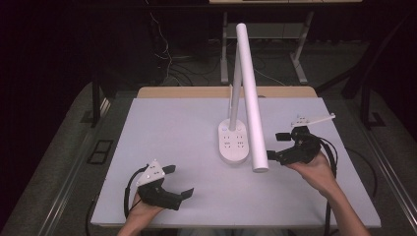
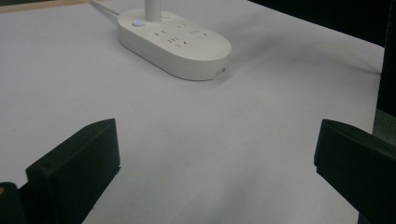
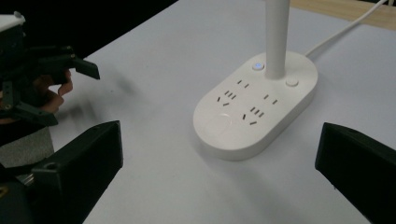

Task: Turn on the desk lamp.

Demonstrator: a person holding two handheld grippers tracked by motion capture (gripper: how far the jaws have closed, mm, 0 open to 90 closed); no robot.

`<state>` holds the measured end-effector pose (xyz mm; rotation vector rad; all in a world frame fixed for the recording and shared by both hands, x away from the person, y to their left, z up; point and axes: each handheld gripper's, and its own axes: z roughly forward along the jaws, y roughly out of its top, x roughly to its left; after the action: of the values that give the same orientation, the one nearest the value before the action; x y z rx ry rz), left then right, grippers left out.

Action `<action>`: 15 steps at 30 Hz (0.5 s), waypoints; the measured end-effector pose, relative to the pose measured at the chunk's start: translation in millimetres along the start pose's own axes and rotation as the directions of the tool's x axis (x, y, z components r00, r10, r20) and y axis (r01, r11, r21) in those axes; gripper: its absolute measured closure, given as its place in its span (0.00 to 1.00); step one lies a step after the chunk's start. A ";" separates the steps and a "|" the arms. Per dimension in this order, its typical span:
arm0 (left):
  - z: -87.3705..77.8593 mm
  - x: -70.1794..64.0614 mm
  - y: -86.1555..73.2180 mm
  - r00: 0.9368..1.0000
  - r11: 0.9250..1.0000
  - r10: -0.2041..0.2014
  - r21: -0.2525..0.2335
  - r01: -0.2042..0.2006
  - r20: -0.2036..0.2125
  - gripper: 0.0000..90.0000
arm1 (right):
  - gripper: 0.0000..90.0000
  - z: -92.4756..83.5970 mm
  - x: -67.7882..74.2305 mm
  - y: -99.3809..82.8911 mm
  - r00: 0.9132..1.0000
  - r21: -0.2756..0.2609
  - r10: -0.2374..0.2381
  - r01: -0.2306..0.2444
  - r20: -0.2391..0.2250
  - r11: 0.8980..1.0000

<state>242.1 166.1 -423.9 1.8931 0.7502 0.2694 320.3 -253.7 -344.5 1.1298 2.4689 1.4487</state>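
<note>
A white desk lamp stands on the table's middle; its oval base [image 1: 233, 143] carries several sockets and two round buttons. A thin stem rises from the base, and the long tube head [image 1: 251, 93] slants down toward the front. My left gripper [image 1: 181, 181] rests open near the front left edge, pointing at the base [image 2: 175, 44] with bare table between its jaws. To the right of the lamp's low end, my right gripper [image 1: 275, 146] is open and faces the base [image 3: 257, 107] and stem [image 3: 276, 37]. Neither gripper touches the lamp. The left gripper [image 3: 70, 93] also appears far left in the right gripper view.
The table [image 1: 172, 128] has a pale grey-white top with a wooden strip [image 1: 196, 92] along its back edge. The lamp's white cable [image 3: 345, 28] runs off behind the base. Dark floor, table legs and loose cables lie beyond the back edge.
</note>
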 end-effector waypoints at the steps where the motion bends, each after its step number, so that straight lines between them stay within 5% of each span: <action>1: 0.2 0.0 0.0 1.000 1.000 -0.001 -0.001 0.001 0.000 0.00 | 0.00 0.8 -0.7 1.5 1.000 -0.003 0.001 -0.001 -0.003 1.000; 15: -0.7 0.3 -0.2 1.000 1.000 0.004 -0.001 -0.004 0.000 0.00 | 0.00 20.8 -10.4 26.9 1.000 0.013 -0.022 0.022 0.008 1.000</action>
<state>241.9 166.9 -423.9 1.8933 0.7464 0.2725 351.1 -237.2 -338.2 1.1056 2.4809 1.4209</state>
